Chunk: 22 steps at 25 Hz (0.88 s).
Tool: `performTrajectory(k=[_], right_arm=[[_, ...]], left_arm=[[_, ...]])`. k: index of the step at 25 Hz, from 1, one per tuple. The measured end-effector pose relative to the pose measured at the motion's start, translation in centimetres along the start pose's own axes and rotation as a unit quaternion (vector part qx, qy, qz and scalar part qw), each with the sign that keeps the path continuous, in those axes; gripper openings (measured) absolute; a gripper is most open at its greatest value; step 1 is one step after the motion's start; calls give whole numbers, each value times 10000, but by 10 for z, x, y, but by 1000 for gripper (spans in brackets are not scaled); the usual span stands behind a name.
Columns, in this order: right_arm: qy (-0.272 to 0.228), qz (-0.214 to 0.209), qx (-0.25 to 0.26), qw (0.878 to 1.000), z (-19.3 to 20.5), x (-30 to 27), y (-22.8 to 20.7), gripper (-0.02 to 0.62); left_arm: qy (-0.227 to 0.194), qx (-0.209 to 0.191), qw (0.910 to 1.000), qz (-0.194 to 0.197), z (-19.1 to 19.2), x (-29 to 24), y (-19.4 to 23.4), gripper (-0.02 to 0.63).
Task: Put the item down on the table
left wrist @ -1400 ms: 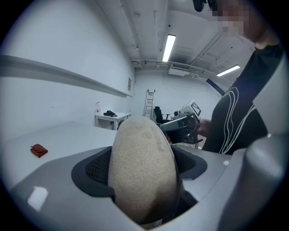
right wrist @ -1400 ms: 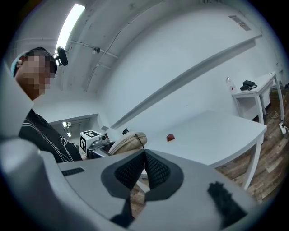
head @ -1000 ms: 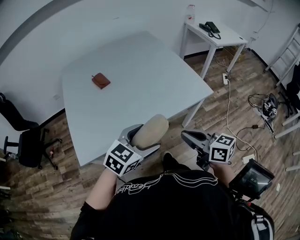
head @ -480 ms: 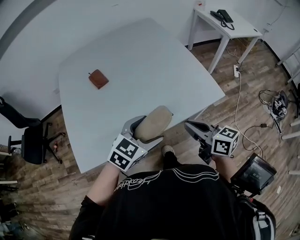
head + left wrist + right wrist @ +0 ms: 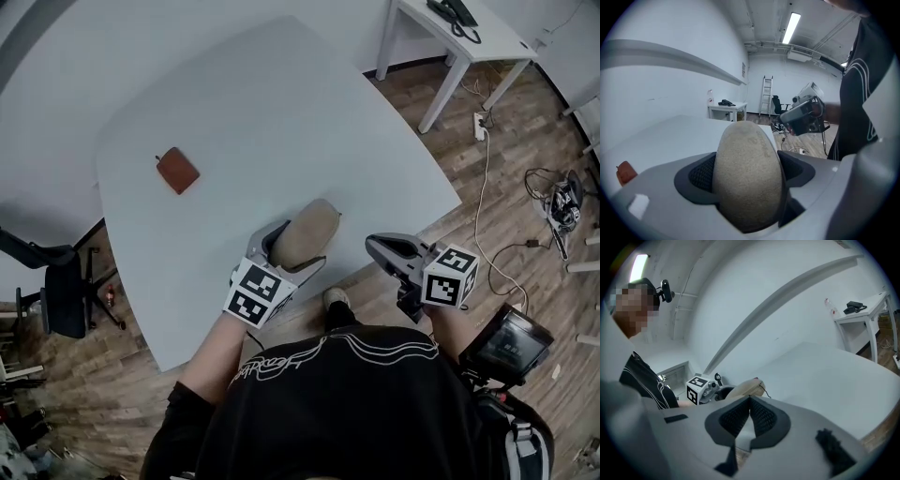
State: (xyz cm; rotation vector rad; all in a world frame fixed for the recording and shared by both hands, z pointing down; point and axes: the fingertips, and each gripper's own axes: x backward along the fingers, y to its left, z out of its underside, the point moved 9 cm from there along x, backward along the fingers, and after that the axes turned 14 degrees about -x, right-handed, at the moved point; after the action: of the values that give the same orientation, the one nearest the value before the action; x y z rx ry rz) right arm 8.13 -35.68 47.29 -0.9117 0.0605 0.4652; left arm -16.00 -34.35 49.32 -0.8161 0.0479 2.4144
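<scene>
Over the table's near edge: the left gripper pinches a beige oval item, its jaws set wide with both pads pressed on the item's flanks.
Item position: carried in the air, its far end over the grey table and its near end past the edge. Its height above the top cannot be judged.
Right gripper: pads pressed together with nothing between them, held off the table's edge near the person's body.
Risk, drop: if let go here, the item would likely land half on the edge and tip to the floor.
Risk, roll: the body is rounded and smooth, so even when set flat it may rock or roll toward the edge.
Risk, grip: the pads meet a curved surface, so a tilt could let it squirm out.
Other object: the brown wallet lies well apart and is no obstacle.
Writing, item: a faint embossed mark shows on its upper face but cannot be read.
Writing, elsewhere: there are only black-and-white square markers on the gripper cubes; no brand can be read.
</scene>
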Motion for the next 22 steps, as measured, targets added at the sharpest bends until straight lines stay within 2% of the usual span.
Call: performTrajectory(k=[3,5,12,19,22], right_arm=[[65,13,-91,9999,-5,-5,-15,9],[125,19,-113,9999,-7,-8,-22,9],[306,13,-152,9994,-12,-19,-36,9],[474,12,-215,9986,-13,-30,-48,9],[509,-14,-219,9985,-15,-33,-51,9]], left_arm=[[332,-83,9993,-143,16,-26,11,408],[450,11,9988,-186,26,-39,18,408],[623,472,9963,-346,53,-61,39,408],[738,730,9930,-556,73,-72,53,408],[878,682,9917,-649,80,-77,56,408]])
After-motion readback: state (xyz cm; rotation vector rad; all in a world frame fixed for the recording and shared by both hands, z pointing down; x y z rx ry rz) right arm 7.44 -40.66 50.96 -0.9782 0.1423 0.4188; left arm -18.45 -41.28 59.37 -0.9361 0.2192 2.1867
